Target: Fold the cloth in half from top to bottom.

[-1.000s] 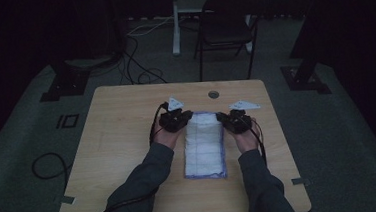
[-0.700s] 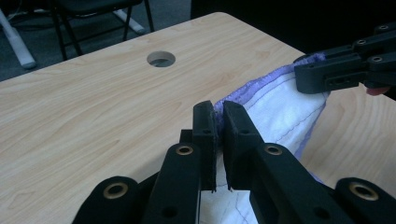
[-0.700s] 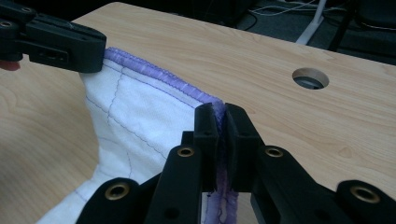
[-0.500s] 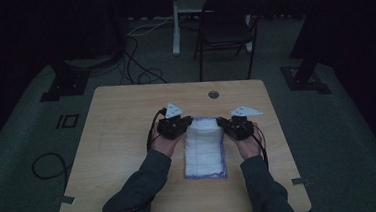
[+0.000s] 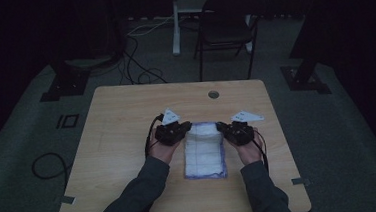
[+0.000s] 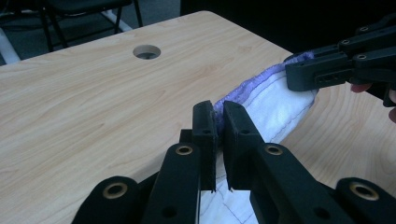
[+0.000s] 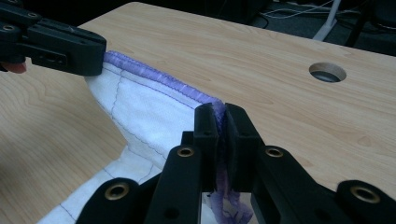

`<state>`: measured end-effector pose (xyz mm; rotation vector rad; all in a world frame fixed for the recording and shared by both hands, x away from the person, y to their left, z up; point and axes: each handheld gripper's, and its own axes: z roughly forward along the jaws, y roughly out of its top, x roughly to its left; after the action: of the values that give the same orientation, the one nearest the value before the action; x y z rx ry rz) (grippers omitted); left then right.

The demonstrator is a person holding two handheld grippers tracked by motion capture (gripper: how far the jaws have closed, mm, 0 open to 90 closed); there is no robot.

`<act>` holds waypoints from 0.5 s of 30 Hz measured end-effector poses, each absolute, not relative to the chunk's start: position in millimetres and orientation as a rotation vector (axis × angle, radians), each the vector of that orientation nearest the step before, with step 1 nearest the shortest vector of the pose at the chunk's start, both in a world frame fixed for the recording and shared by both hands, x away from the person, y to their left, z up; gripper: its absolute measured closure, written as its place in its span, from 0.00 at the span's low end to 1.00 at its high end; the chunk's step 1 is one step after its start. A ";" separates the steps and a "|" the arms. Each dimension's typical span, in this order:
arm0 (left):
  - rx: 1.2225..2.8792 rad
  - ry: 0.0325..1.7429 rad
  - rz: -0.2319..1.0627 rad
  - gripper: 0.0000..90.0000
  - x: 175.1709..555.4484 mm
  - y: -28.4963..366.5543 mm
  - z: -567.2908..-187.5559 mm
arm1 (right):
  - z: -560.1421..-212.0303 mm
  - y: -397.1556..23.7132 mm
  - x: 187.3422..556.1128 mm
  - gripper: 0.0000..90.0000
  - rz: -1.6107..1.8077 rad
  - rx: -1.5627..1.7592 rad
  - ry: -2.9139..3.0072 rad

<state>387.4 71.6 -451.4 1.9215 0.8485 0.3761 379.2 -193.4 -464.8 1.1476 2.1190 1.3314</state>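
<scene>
In the high view, a white quilted cloth with a purple stitched border (image 5: 205, 152) lies on the pale wooden bench (image 5: 122, 120), its long axis running from the person's side toward the far edge with the round cable hole (image 5: 214, 94). The left gripper (image 5: 184, 131) and the right gripper (image 5: 223, 128) sit at the cloth's two far corners, one hand on each side and equally near, so the far short edge spans the gap between them and the rest of the cloth stretches back toward the person. In the left gripper view, the left gripper (image 6: 218, 114) has its jaws drawn narrow and pinched on the purple hem (image 6: 243, 88) of the cloth; that edge rises off the bench and runs rightward to the right gripper (image 6: 299, 74), whose jaws also clamp it. In the right gripper view, the right gripper (image 7: 221, 116) holds the border squeezed between its nearly closed jaws, and the hem (image 7: 154, 74) leads off left to the left gripper (image 7: 93, 51). Judging from this, the lifted far edge lies straight between the two grips, crosswise to the cloth's length, so a fold would likely carry it back over the flat part toward the person.
</scene>
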 end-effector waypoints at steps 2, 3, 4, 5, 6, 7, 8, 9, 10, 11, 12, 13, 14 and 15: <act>1.921 0.845 0.373 0.94 385.8 71.9 -451.9 | -465.8 -193.7 377.5 0.95 1.336 1.148 2.120; 1.919 0.844 0.371 0.94 385.0 71.9 -452.1 | -466.0 -193.9 376.9 0.95 1.337 1.150 2.121; 1.922 0.841 0.372 0.94 384.3 72.2 -452.1 | -466.4 -194.1 376.2 0.95 1.338 1.149 2.120; 1.919 0.839 0.371 0.94 383.2 72.2 -452.1 | -466.6 -194.3 375.5 0.95 1.341 1.148 2.120; 1.920 0.837 0.371 0.94 382.2 72.2 -452.0 | -466.7 -194.4 374.5 0.95 1.341 1.150 2.119; 1.919 0.837 0.370 0.94 381.2 72.1 -452.0 | -466.9 -194.6 373.9 0.95 1.342 1.149 2.118; 1.919 0.834 0.370 0.94 380.6 72.2 -452.0 | -467.0 -194.8 373.4 0.95 1.344 1.146 2.118; 1.919 0.833 0.370 0.94 379.7 72.2 -451.9 | -467.1 -194.9 372.9 0.95 1.344 1.146 2.118; 1.919 0.830 0.370 0.94 378.7 72.3 -451.8 | -467.1 -195.1 372.3 0.95 1.345 1.145 2.118; 1.918 0.829 0.369 0.94 377.9 72.3 -451.8 | -467.2 -195.2 371.4 0.95 1.346 1.147 2.117; 1.917 0.828 0.368 0.94 377.3 72.3 -451.8 | -467.3 -195.4 370.7 0.95 1.346 1.145 2.118; 1.915 0.828 0.367 0.94 376.2 72.4 -451.7 | -467.3 -195.5 370.3 0.95 1.346 1.144 2.117; 1.917 0.826 0.366 0.94 375.5 72.5 -451.7 | -467.4 -195.7 369.4 0.95 1.347 1.143 2.118; 1.917 0.824 0.366 0.94 374.8 72.7 -451.8 | -467.4 -195.6 368.7 0.95 1.349 1.144 2.117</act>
<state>374.8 72.7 -451.8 1.9173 0.8242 0.3660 368.7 -195.6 -467.4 1.1443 2.1169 1.3494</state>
